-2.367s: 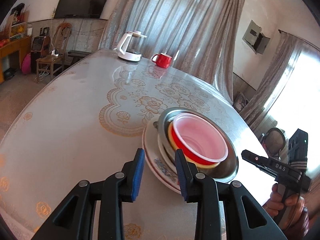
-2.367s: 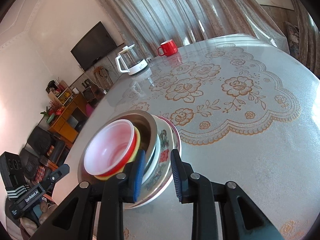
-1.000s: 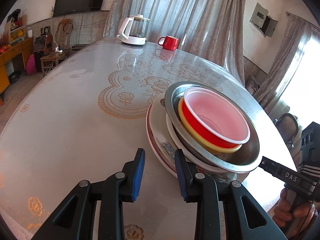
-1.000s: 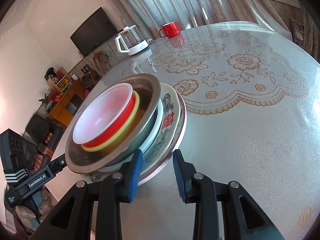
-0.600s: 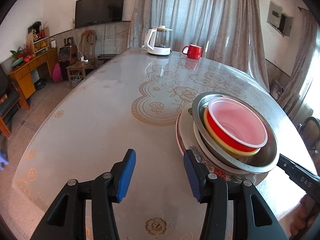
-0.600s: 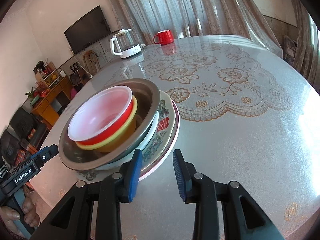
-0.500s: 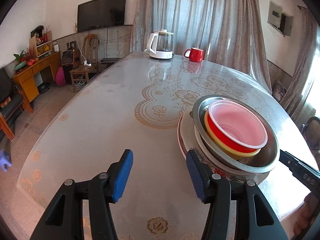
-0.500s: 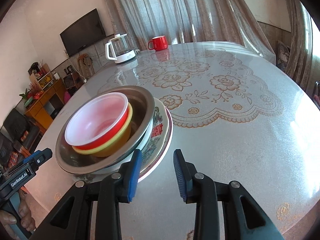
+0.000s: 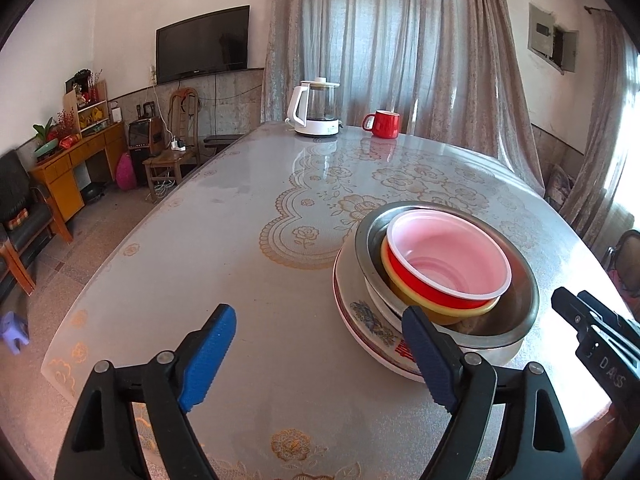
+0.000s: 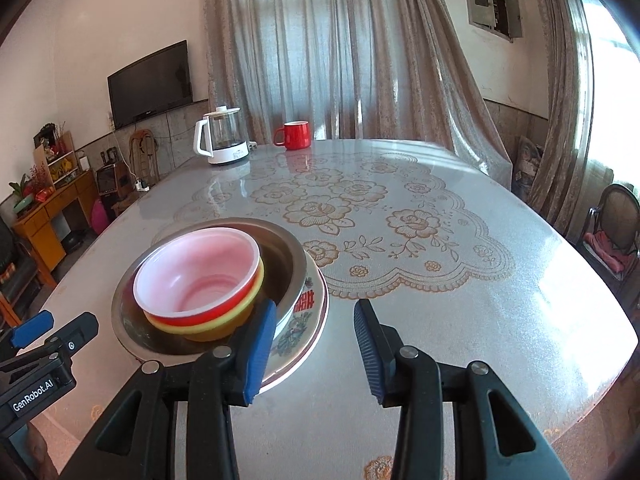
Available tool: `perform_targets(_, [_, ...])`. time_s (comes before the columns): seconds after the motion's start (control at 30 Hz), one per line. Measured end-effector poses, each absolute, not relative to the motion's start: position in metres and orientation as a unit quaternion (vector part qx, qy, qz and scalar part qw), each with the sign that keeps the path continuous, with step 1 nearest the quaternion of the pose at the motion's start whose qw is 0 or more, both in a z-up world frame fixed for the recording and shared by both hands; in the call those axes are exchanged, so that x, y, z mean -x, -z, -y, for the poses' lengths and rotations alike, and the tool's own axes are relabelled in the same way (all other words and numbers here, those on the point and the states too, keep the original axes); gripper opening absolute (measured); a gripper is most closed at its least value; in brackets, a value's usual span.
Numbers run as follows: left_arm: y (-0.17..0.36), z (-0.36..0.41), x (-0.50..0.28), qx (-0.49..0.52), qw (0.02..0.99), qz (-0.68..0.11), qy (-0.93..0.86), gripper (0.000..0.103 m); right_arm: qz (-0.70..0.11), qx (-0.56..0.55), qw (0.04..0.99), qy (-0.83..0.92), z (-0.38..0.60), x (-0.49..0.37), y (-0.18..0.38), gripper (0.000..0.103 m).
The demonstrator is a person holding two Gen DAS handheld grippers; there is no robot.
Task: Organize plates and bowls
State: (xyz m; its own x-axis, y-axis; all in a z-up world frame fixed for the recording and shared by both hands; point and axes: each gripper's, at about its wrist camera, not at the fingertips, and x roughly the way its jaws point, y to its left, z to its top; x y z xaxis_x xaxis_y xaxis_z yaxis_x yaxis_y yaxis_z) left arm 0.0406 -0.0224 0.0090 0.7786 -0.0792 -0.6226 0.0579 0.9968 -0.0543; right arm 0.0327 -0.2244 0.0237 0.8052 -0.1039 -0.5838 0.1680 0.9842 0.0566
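On the round, floral-patterned table (image 9: 248, 216), a red plastic bowl (image 9: 448, 264) nests in a yellow bowl (image 9: 436, 306), a steel basin (image 9: 520, 304) and a flowered plate (image 9: 368, 320), while the left gripper (image 9: 320, 356) and right gripper (image 10: 316, 344) hover, jaws opening, nothing between them.

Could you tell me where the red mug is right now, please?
In both wrist views the red mug stands at the table's far end, just right of the white kettle, before the curtains.

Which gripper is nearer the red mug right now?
Neither clearly. The red mug stands at the table's far end; the left gripper and right gripper, jaws opening and empty, flank the dish stack at the near edge.
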Motion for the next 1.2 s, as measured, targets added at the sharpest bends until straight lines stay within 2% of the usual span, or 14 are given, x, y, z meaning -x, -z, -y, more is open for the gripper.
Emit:
perform_targets(0.1, [-0.009, 0.028, -0.038, 0.009, 0.944, -0.328, 0.036, 0.094, -0.309, -0.046, 0.947, 0.075, 0.22, -0.028, -0.018, 0.041])
perform_targets(0.23, [-0.012, 0.033, -0.035, 0.004, 0.945, -0.324, 0.039, 0.097, -0.323, -0.046, 0.942, 0.076, 0.218, -0.024, -0.011, 0.041])
perform_targets(0.3, [-0.014, 0.034, -0.033, 0.003, 0.946, -0.321, 0.041, 0.103, -0.326, -0.046, 0.941, 0.075, 0.217, -0.023, -0.009, 0.041])
perform_targets(1.2, [-0.017, 0.043, -0.032, -0.007, 0.946, -0.322, 0.033, 0.103, -0.325, -0.042, 0.943, 0.067, 0.211, -0.019, -0.01, 0.041])
